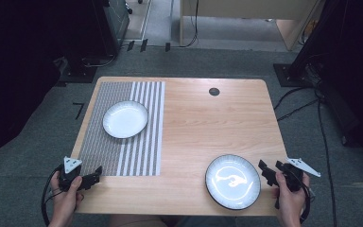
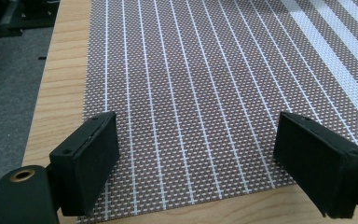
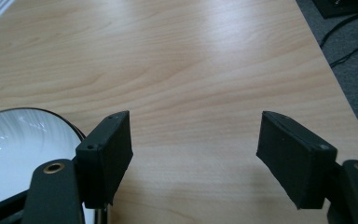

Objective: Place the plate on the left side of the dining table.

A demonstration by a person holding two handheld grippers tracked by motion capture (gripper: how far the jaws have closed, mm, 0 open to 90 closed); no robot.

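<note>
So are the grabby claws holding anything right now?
No, nothing is held. The left gripper is open over the striped placemat, and the right gripper is open over bare table, beside the near plate.

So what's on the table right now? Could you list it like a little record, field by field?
table: wooden, dark round cap near far edge
mat: striped placemat on left half
far plate: white plate resting on the mat
near plate: dark-rimmed plate on bare wood, near right
left gripper: open, over the mat's near edge, holding nothing
right gripper: open, just right of the near plate, holding nothing
</note>
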